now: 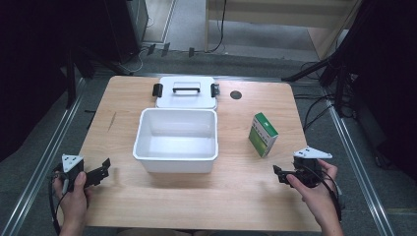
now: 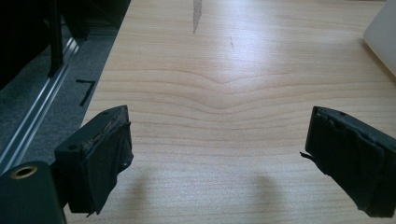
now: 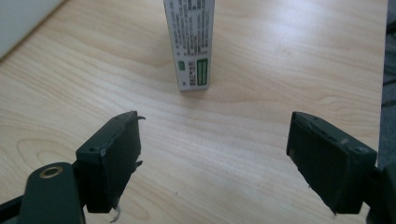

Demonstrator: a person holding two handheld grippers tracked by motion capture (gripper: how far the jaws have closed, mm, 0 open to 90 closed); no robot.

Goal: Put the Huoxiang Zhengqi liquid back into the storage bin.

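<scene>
On the wooden table (image 1: 236, 196), a white lidless bin (image 1: 175, 140) sits mid-table with its lid (image 1: 187, 92) just behind; a green-and-white carton (image 1: 263, 134) stands upright to its right. Left gripper (image 1: 101, 169) and right gripper (image 1: 279, 173) rest near the front edge, jaws spread, holding nothing. The carton stands on a narrow base, so an off-centre pinch would likely topple it.

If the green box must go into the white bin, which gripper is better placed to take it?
Probably the right gripper: it is open and points at the green box, which stands right of the white bin. The left gripper faces bare table.
</scene>
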